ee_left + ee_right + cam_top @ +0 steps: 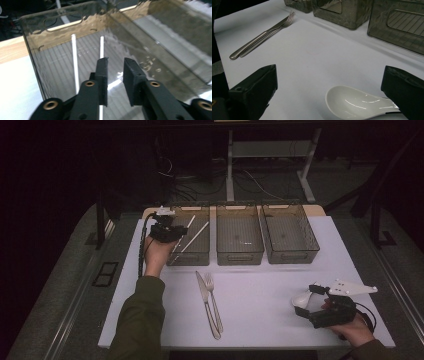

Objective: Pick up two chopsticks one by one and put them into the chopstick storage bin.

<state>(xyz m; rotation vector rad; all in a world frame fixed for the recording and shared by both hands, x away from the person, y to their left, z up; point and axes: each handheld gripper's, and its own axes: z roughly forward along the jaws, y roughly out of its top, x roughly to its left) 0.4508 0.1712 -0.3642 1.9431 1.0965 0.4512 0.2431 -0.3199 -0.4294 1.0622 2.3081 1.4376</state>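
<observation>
No text, label, brand, number or sign can be read in any of the views.

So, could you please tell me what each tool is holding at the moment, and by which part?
The left tool holds nothing, open above the two white sticks. Whether the right tool grips the white spoon's handle cannot be told.
</observation>
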